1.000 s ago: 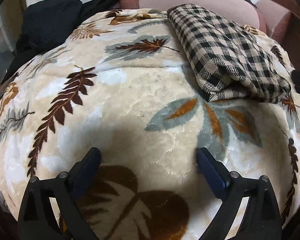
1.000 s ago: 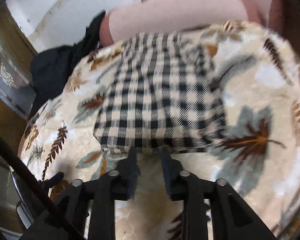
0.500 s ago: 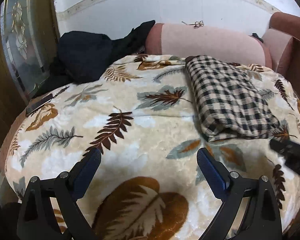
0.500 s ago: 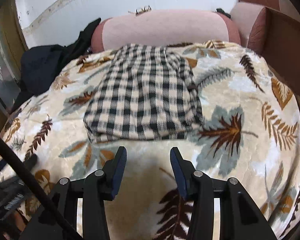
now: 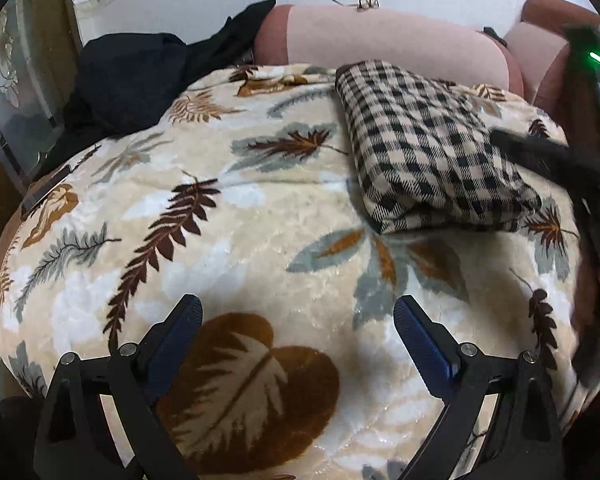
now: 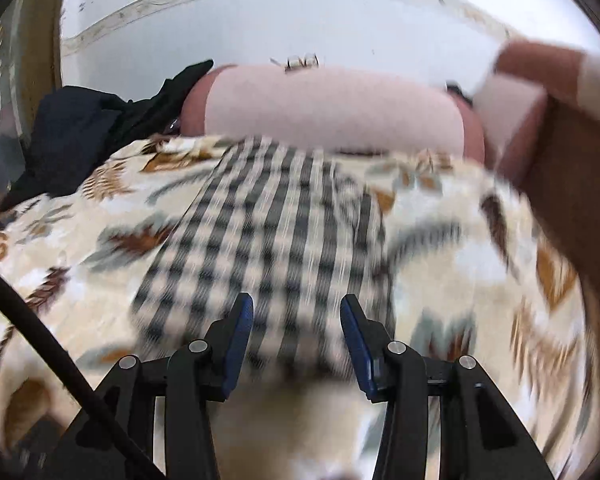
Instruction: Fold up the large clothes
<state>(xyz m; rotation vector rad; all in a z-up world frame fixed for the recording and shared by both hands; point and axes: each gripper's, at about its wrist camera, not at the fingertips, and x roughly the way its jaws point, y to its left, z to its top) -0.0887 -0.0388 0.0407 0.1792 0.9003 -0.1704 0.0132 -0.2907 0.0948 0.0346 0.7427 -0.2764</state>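
We find the checked garment (image 5: 432, 148), folded into a thick bundle, lying on the leaf-print blanket (image 5: 228, 216) near the pink bolster (image 5: 380, 40). The left gripper (image 5: 298, 340) stands wide apart over bare blanket, holding nothing. The right gripper (image 6: 296, 340) is partly parted above the bundle's near edge, empty. We judge the cloth soft, light and limp; best taken at the rounded folded edge.
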